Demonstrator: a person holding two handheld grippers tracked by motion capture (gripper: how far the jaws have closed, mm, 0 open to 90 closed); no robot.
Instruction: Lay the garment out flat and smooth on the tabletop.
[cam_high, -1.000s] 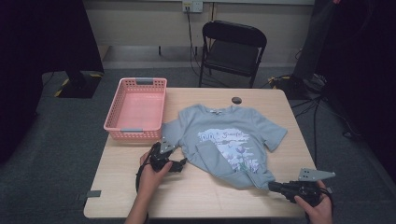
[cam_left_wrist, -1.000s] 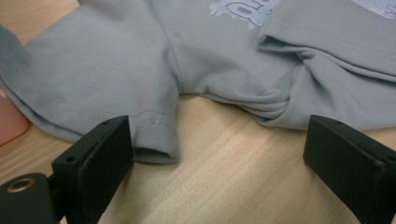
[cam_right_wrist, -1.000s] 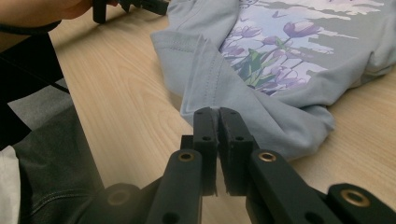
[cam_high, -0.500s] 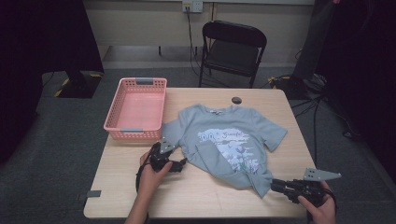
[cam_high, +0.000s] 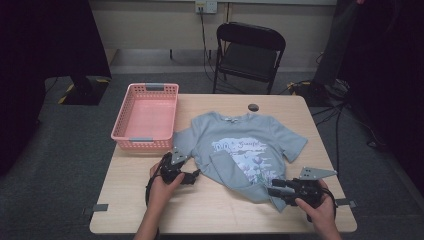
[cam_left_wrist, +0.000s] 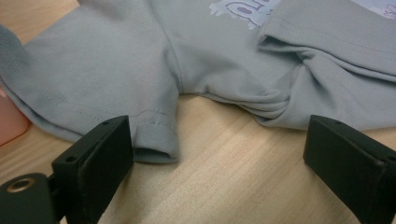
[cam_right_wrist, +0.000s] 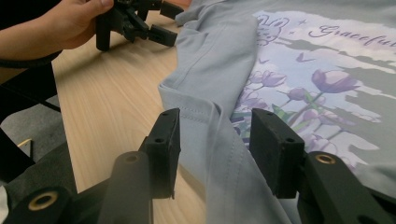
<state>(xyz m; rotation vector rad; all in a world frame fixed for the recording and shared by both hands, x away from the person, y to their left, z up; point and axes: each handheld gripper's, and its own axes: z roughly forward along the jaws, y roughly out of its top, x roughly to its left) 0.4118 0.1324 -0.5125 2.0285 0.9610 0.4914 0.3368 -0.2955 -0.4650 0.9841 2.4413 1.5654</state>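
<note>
Since the earlier frame the right tongs have slid toward the person's right and their jaws have just been opening, so the folded hem of the grey T-shirt lies loose between them. The left tongs stand wide beside the sleeve. The shirt lies on the worktop, one flap folded; the pink basket waits.

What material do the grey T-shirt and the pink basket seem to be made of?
T-shirt: probably a soft knit such as cotton, matte; fine weave, stitched hems and limp folds show in both gripper views. Basket: likely moulded plastic, smooth, with latticed walls and grey handles.
</note>
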